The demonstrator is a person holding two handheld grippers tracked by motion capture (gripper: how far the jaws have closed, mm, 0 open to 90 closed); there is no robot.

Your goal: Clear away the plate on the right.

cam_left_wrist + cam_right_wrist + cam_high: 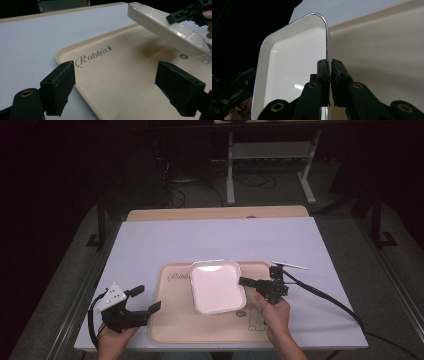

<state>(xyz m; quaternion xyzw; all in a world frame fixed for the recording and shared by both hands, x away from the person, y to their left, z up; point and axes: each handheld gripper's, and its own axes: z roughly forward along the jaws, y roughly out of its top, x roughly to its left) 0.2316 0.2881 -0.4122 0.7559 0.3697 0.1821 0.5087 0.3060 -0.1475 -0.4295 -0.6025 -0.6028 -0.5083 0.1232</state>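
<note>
A white square plate (216, 285) hangs tilted above a beige tray (175, 320) printed with "Rabbit". My right gripper (244, 281) is shut on the plate's right rim; in the right gripper view its jaws pinch the thin rim of the plate (294, 65) at the gripper (329, 72). My left gripper (149, 299) rests at the tray's left edge, open with nothing between its jaws. In the left gripper view the left gripper (115, 87) looks across the tray (112, 72), with the tilted plate (165, 27) raised at the upper right.
The tray lies on a pale lilac table top (200, 240) with a wooden strip at the far edge. A thin white stick (290, 265) lies right of the tray. The right gripper's cable (330, 300) trails toward the table's right front corner.
</note>
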